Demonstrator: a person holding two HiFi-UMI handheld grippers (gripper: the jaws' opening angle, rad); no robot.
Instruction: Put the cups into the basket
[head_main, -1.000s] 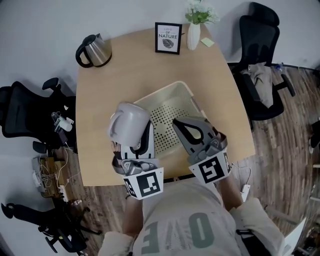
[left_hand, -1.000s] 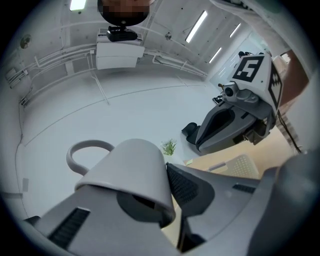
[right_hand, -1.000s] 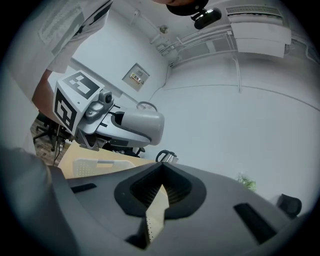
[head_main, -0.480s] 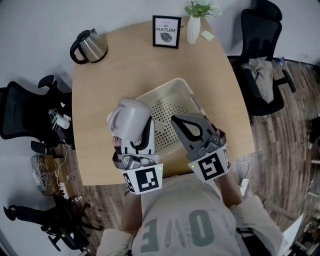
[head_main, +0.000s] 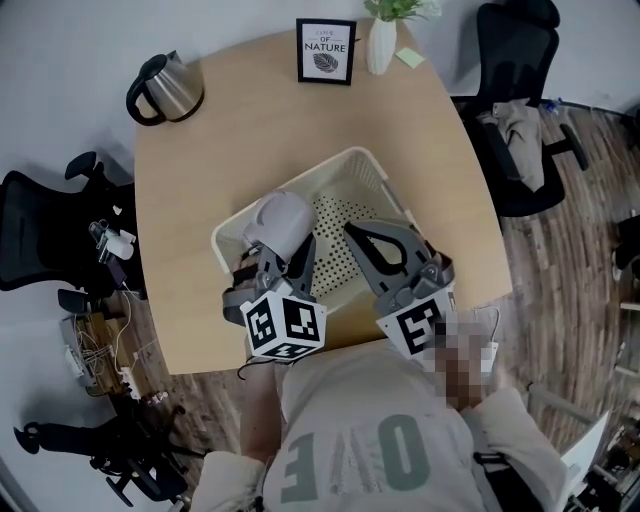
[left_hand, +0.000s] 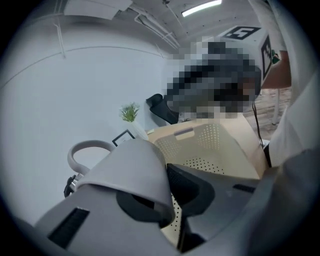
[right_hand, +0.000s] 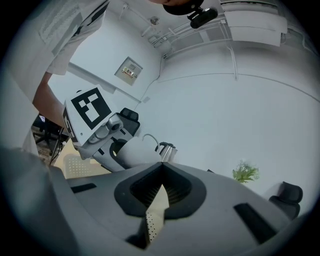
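A pale grey cup (head_main: 280, 220) with a loop handle hangs over the left part of the cream perforated basket (head_main: 352, 165). My left gripper (head_main: 285, 252) is shut on it, marker cube facing up. In the left gripper view the cup (left_hand: 127, 167) fills the space between the jaws, handle (left_hand: 82, 149) to the left, and the basket (left_hand: 212, 137) lies beyond. My right gripper (head_main: 352, 238) is shut and holds nothing, over the basket's right side. In the right gripper view its jaw tips (right_hand: 161, 167) touch, and the cup (right_hand: 137, 152) shows past them.
On the round wooden table (head_main: 200, 180) stand a steel kettle (head_main: 165, 88) at the far left, a framed print (head_main: 325, 50) and a white vase with a plant (head_main: 380, 42) at the far edge. Black office chairs stand to the left (head_main: 40, 230) and to the right (head_main: 520, 100).
My left gripper has carried the cup to the right and lower, from beside the basket's left rim to over its inside. The right gripper has hardly moved.
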